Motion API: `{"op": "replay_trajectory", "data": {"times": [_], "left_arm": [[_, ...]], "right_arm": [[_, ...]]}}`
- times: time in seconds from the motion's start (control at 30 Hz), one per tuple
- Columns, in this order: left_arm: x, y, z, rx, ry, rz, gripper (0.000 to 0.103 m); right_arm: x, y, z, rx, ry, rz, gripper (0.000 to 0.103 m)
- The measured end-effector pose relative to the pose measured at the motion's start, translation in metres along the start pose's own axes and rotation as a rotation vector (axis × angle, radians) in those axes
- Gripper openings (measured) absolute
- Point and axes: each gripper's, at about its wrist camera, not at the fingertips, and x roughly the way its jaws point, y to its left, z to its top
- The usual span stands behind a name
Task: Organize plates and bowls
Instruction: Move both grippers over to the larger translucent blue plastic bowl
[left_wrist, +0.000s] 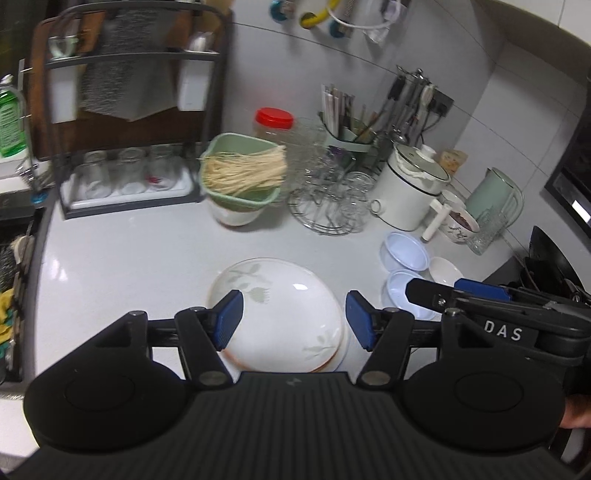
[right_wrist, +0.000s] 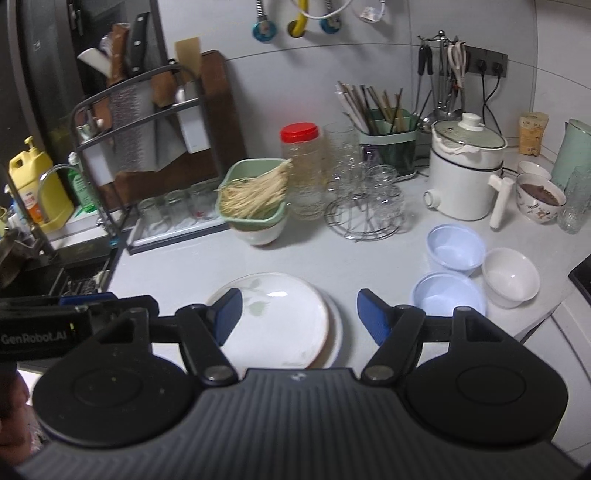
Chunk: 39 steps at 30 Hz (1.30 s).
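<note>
Even, moderately dim indoor light from overhead. Small white glare spots on top plate and on counter at left. Soft, faint shadows under dishes. Strong fisheye bending of wall tile lines and rack; dark vignette in corners. Slight blur throughout, heaviest at left edge around sink. Glasses and wall hooks smeared, low detail.

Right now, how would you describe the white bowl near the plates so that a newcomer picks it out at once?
Start at the stack of plates in the middle of the grey counter, then look right to three small bowls. The white bowl is the farthest right of them, beside two pale blue bowls; it alone is plain white.
</note>
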Motion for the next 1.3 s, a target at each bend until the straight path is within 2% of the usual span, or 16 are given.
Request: {"op": "replay_trajectory", "data": {"times": [0.33,0.47,0.6,1.03,1.3], "left_arm": [[0.083,-0.060,0.017,0.078,0.088,-0.036,0.067],[0.122,-0.072,0.021,0.071,0.139,-0.083,0.067],[0.159,-0.079,0.021,0.080,0.195,-0.089,0.067],[0.239,-0.099,0.027,0.146,0.322,-0.105,0.067],[0.273,-0.108,0.027,0.116,0.390,-0.122,0.067]], "right_arm": [[0.030,-0.078,0.005,0.083,0.018,-0.076,0.071],[0.046,-0.102,0.001,0.110,0.032,-0.110,0.071],[0.062,-0.122,-0.005,0.149,0.034,-0.137,0.071],[0.091,-0.156,-0.022,0.200,0.026,-0.163,0.070],[0.107,-0.172,-0.028,0.210,0.041,-0.160,0.069]]}}
